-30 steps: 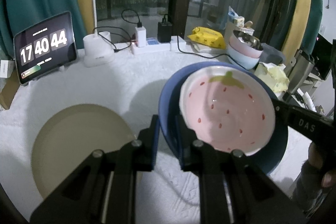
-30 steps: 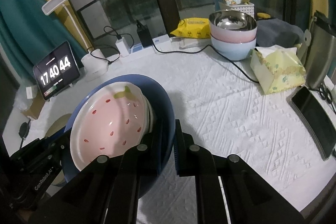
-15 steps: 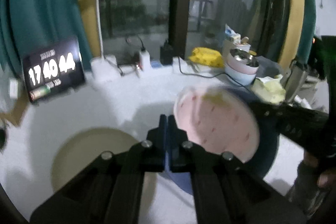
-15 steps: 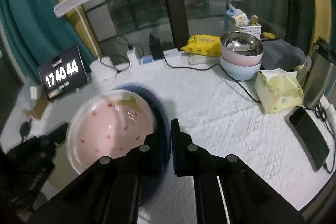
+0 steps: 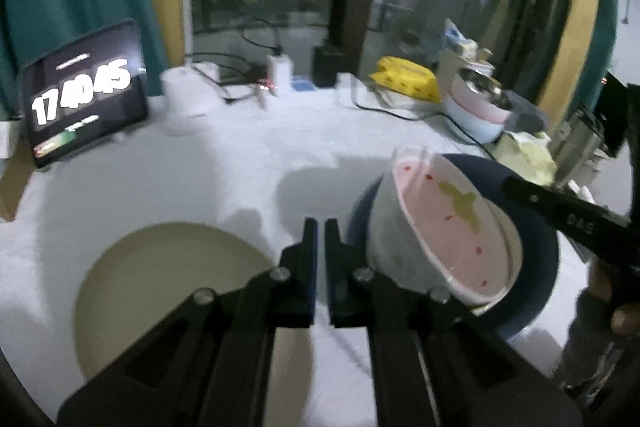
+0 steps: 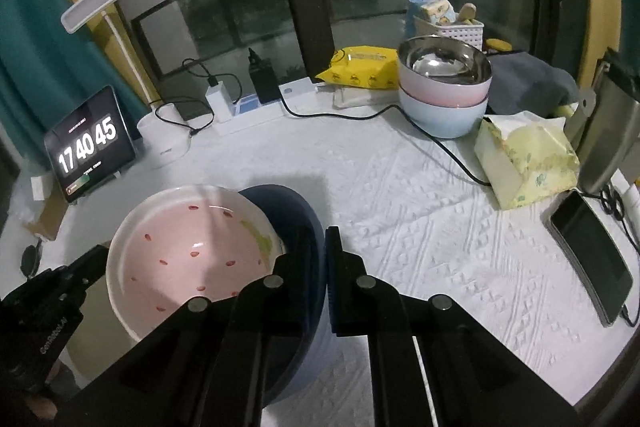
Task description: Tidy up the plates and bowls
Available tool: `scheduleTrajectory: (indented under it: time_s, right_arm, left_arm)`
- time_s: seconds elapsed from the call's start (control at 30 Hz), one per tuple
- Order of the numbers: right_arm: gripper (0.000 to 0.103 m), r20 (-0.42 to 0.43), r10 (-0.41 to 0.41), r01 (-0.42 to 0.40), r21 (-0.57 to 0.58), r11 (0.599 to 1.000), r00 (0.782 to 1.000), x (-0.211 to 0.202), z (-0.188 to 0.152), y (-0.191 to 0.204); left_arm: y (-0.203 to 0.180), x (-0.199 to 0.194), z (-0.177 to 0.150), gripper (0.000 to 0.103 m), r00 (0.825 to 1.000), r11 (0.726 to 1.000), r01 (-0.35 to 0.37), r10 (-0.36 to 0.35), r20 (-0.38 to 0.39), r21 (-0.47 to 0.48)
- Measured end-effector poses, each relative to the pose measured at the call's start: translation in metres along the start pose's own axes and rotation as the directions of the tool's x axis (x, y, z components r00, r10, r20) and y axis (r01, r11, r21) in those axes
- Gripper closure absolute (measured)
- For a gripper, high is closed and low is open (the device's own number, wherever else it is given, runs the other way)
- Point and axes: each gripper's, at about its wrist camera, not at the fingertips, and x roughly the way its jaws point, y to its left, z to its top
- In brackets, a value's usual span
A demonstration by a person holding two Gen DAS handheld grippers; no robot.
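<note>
Roughly: pink bowl (image 6: 192, 259), white outside, pink inside with red seeds and a green leaf mark, tilted inside blue bowl (image 6: 288, 207) on bench (image 6: 400, 187). Right hand-held gripper (image 6: 324, 239) clamped on blue bowl's rim. Left hand-held gripper (image 5: 320, 227) closed, nothing seen between pads, just beside blue bowl. Beige plate (image 5: 160, 287) flat beside blue bowl, partly hidden by left fingers. Left view blurred; left contact with pink bowl unreadable.

Glossy glazed strawberry bowl (image 6: 192, 255)
</note>
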Motion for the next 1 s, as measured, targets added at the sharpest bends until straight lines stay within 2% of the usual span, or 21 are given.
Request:
scheduleTrajectory:
  time_s: [0.23, 0.4, 0.5, 0.53, 0.77, 0.83, 0.9, 1.0]
  right_arm:
    - [0.093, -0.034, 0.002, -0.001, 0.03, 1.0, 0.999, 0.014, 0.0, -0.021]
    - [0.09, -0.085, 0.037, -0.03, 0.086, 0.996, 0.996, 0.024, -0.007, -0.044]
    - [0.09, -0.128, 0.074, -0.06, 0.113, 0.992, 0.989, 0.031, -0.015, -0.051]
    - [0.089, -0.117, 0.066, -0.052, 0.113, 0.992, 0.991, 0.03, -0.016, -0.053]
    - [0.073, -0.082, 0.075, -0.065, 0.122, 0.99, 0.994, 0.029, -0.022, -0.062]
    - [0.061, -0.092, 0.066, -0.054, 0.125, 0.991, 0.994, 0.028, -0.022, -0.066]
    - [0.06, -0.109, 0.074, -0.061, 0.114, 0.992, 0.991, 0.027, -0.023, -0.069]
    - [0.06, -0.087, 0.074, -0.064, 0.111, 0.992, 0.993, 0.028, -0.023, -0.068]
  left_arm:
    - [-0.023, 0.021, -0.002, 0.099, 0.997, 0.999, 0.04, -0.037, -0.068, 0.037]
    - [-0.035, 0.035, -0.005, 0.091, 0.991, 0.995, 0.08, -0.073, -0.113, 0.057]
    - [-0.041, 0.039, -0.006, 0.091, 0.992, 0.996, 0.064, -0.056, -0.115, 0.068]
    - [-0.04, 0.04, -0.005, 0.091, 0.992, 0.996, 0.065, -0.057, -0.116, 0.063]
    - [-0.037, 0.041, -0.007, 0.091, 0.992, 0.995, 0.084, -0.078, -0.1, 0.057]
    - [-0.037, 0.04, -0.006, 0.091, 0.99, 0.995, 0.09, -0.084, -0.117, 0.051]
    - [-0.036, 0.038, -0.008, 0.091, 0.988, 0.995, 0.095, -0.089, -0.124, 0.038]
    - [-0.039, 0.038, -0.009, 0.092, 0.992, 0.996, 0.083, -0.08, -0.097, 0.025]
